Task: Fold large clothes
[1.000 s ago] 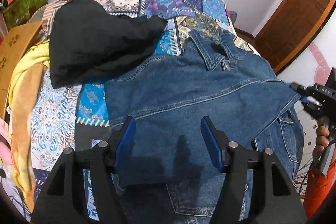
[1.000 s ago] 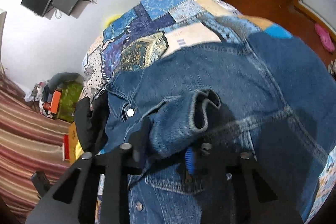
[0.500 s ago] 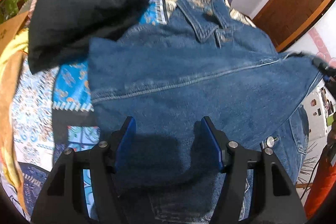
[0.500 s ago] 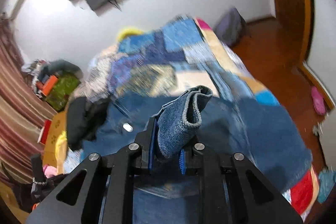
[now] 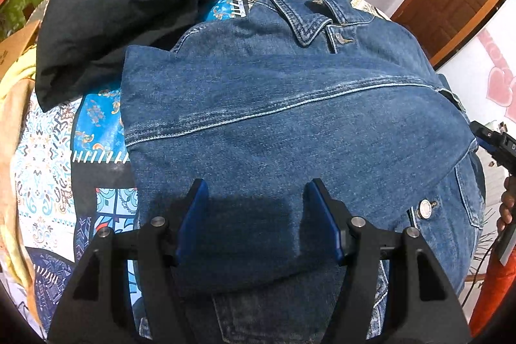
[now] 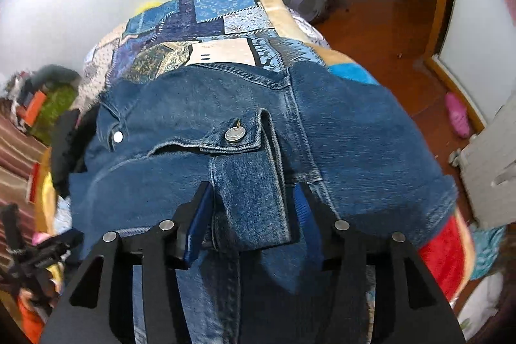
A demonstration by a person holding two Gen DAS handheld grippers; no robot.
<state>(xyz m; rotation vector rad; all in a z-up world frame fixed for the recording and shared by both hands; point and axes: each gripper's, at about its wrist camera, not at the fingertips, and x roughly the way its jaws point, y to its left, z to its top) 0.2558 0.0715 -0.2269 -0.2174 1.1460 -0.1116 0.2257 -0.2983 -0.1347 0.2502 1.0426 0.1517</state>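
While the left tool gapes, the right tool straddles the denim cuff.

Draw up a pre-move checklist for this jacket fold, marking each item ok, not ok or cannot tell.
1. Left tongs open above the blue denim jacket: ok.
2. Right tongs around the buttoned sleeve cuff: ok; clamped or not: cannot tell.
3. Sleeve folded across the jacket body: ok.
4. Black garment off the jacket: cannot tell; their edges meet.
5. Collar lying flat: ok.
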